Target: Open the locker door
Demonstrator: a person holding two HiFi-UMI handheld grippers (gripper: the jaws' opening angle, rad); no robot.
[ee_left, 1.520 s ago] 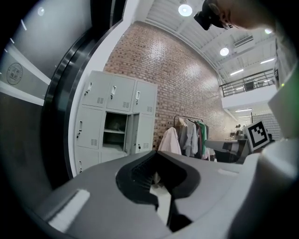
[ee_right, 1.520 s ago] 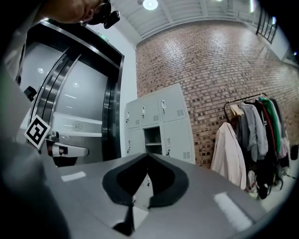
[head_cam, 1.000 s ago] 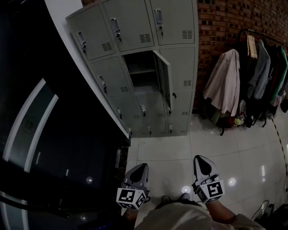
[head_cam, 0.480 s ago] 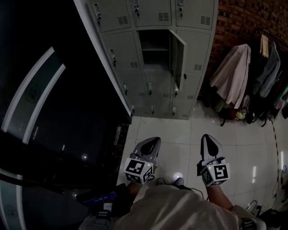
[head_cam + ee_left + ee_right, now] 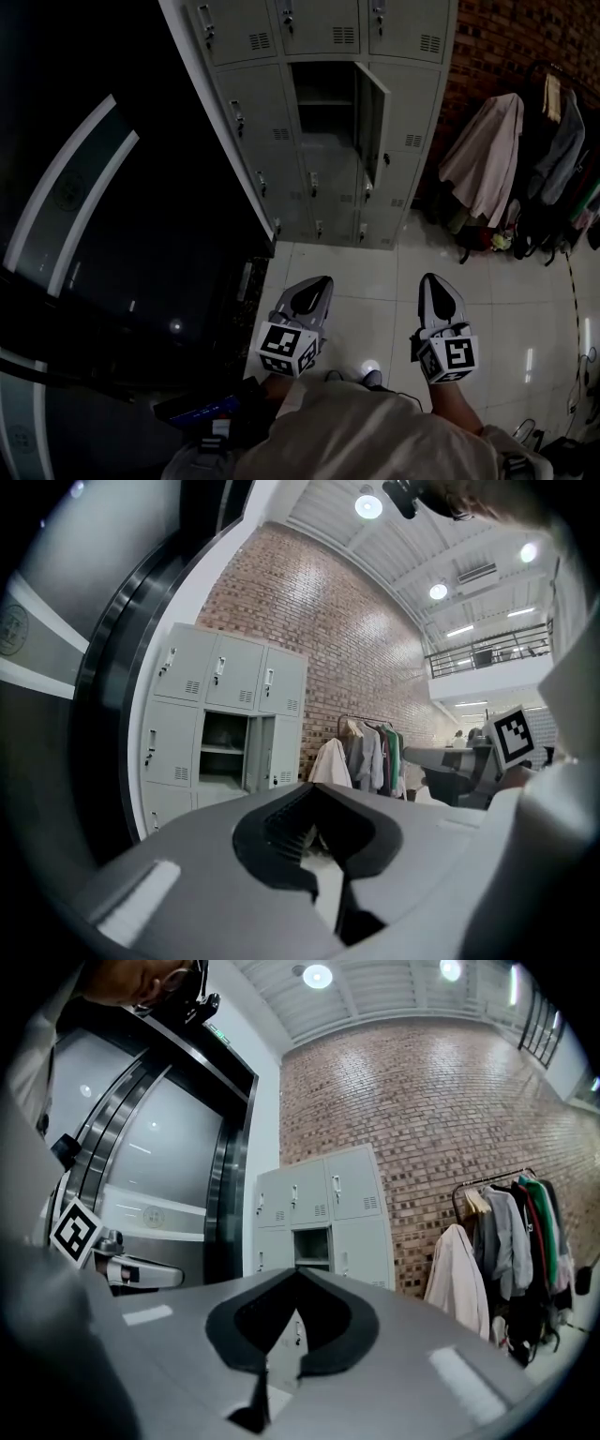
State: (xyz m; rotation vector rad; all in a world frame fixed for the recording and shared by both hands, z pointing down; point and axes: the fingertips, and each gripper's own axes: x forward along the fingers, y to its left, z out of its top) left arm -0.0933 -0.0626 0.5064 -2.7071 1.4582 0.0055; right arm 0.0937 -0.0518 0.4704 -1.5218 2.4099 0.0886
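Note:
A grey bank of lockers (image 5: 281, 141) stands against the wall at the top of the head view. Its middle compartment (image 5: 323, 98) is open, and the door (image 5: 372, 117) is swung out to the right. Both grippers hang low over the tiled floor, far short of the lockers. My left gripper (image 5: 314, 292) is shut and holds nothing, and so does my right gripper (image 5: 437, 289). The left gripper view looks past the closed tips of the left gripper (image 5: 312, 789) to the open compartment (image 5: 225, 752). Above the right gripper (image 5: 298, 1272) the same open compartment (image 5: 312, 1246) shows.
A clothes rack with several coats (image 5: 487, 159) stands right of the lockers against a brick wall (image 5: 497, 37). A dark glossy wall panel (image 5: 112, 234) fills the left side. White floor tiles (image 5: 366, 272) lie between me and the lockers.
The head view has swung, so the lockers now sit straighter and further right in frame. Both grippers show a little higher in the picture. The locker door stands as before.

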